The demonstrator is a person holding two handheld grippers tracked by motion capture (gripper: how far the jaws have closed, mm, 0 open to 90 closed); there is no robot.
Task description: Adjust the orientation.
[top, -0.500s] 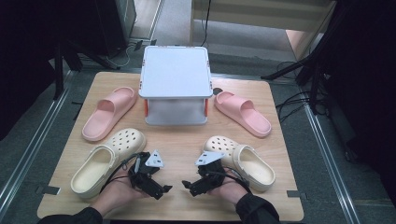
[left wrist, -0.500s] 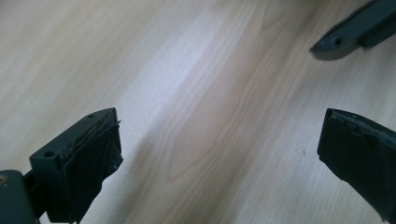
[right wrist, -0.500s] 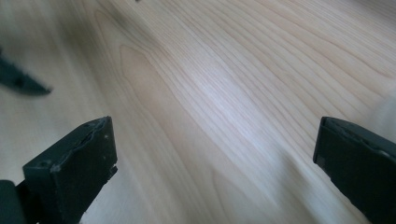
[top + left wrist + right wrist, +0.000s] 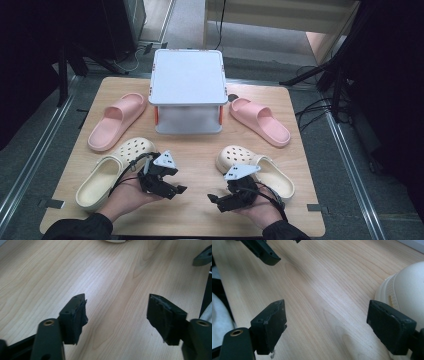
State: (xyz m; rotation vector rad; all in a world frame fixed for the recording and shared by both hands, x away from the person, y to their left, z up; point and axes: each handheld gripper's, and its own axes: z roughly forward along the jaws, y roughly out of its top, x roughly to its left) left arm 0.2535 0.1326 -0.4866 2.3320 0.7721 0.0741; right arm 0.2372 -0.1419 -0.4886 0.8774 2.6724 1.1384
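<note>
**Bystanders around the white box**

A white lidded box (image 4: 187,95) is set at the far middle of the wooden table (image 4: 200,210). One pink slide (image 4: 116,120) is laid to the left of the box, angled, and another pink slide (image 4: 260,121) to its right, close beside its corner. Grey floor (image 4: 30,150), metal rails (image 4: 345,150) and dark cables (image 4: 310,107) are seen past the table, beyond the box.

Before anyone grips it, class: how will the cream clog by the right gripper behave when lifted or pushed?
The clog looks moulded foam, so probably light and slightly squashy. Its flat sole suggests sliding, not rolling, on the table.
</note>
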